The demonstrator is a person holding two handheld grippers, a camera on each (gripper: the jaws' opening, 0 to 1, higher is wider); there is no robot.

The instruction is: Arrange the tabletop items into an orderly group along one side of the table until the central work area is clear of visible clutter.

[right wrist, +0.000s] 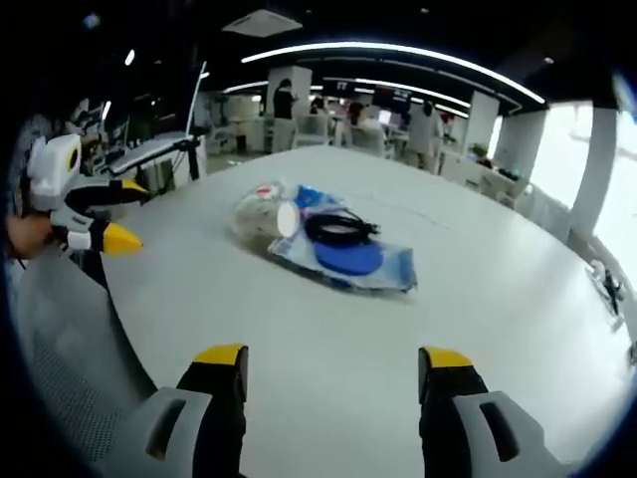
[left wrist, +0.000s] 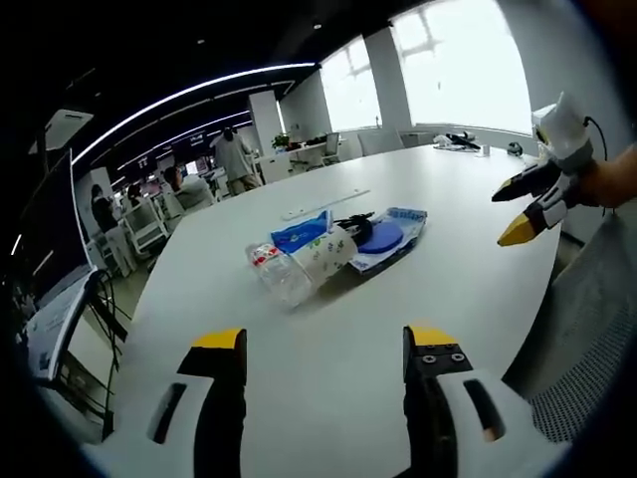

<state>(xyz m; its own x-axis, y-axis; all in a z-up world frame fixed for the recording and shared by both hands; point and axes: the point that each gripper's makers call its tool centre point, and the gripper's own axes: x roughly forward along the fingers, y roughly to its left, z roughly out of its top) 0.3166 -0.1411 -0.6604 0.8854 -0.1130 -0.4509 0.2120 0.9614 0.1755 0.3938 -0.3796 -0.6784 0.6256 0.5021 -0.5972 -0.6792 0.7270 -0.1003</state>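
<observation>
Open-plan office, ceiling light strips, bright windows on one side; a large white table [left wrist: 328,329] takes up the foreground of both views. Clutter sits as one loose cluster near the table's middle: a clear plastic bottle [left wrist: 284,271] lying on its side with its red cap toward the left of the left gripper view, a patterned roll or cup [left wrist: 326,254] against it, a blue packet [left wrist: 301,232] behind, a coil of black cable [right wrist: 340,228] resting over a blue disc [right wrist: 348,257], all partly on a clear plastic bag [right wrist: 383,271]. Left gripper [left wrist: 323,349]: jaws wide, holding nothing, cluster straight ahead and well apart. Right gripper [right wrist: 332,363]: jaws also wide, empty, cluster ahead and slightly left. Cluster's long axis runs left-to-right across the left gripper view and diagonally away in the right gripper view. Judgement: both grippers lie about equally far; the bottle end is nearer the left one, the bag end nearer the right. A flat white strip [left wrist: 323,204] lies beyond the cluster. Hard to make out: what the roll is, the bag's contents, small items at the far table edge by the windows.
</observation>
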